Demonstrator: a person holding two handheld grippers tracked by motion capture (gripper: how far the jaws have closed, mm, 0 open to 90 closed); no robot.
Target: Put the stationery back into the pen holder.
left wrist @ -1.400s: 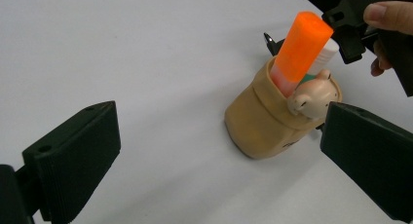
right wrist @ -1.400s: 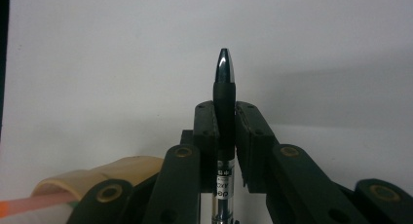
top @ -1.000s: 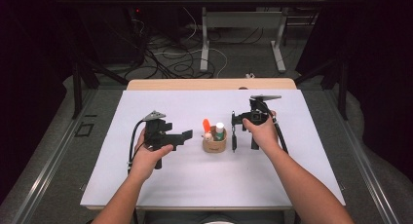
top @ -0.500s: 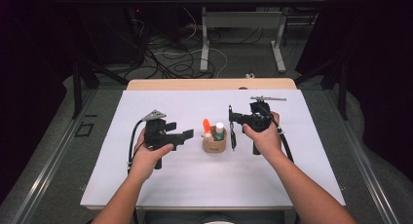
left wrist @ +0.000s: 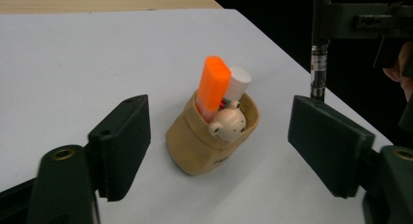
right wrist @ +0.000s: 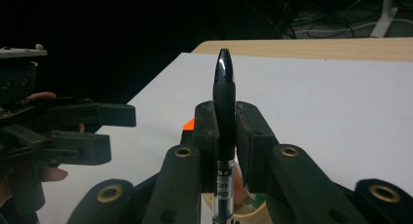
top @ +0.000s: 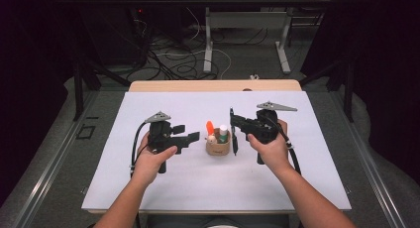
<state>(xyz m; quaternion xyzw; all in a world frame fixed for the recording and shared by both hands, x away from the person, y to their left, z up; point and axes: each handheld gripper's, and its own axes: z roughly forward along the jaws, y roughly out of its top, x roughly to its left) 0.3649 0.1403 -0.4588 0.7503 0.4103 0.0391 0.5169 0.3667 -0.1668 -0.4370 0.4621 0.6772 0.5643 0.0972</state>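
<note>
R gripper [right wrist: 225, 131]: jaws pinched tight on a black pen [right wrist: 224, 117], held upright, its lower end over the tan pen pouch [top: 218, 147]. Pen barrel has small white print, too small to read. L gripper [left wrist: 219, 151]: jaws spread wide, touching nothing, pouch between and beyond them. Pouch sits mid white table [top: 148, 188] (between the two grippers), holding an orange highlighter [left wrist: 213, 87], white-capped tube [left wrist: 237, 84] and a bear-head figure [left wrist: 227, 124]. Dark mark low on the pouch, unreadable.

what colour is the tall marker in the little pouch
Bright orange marker, standing in the tan pouch; the left gripper view shows it best.
</note>
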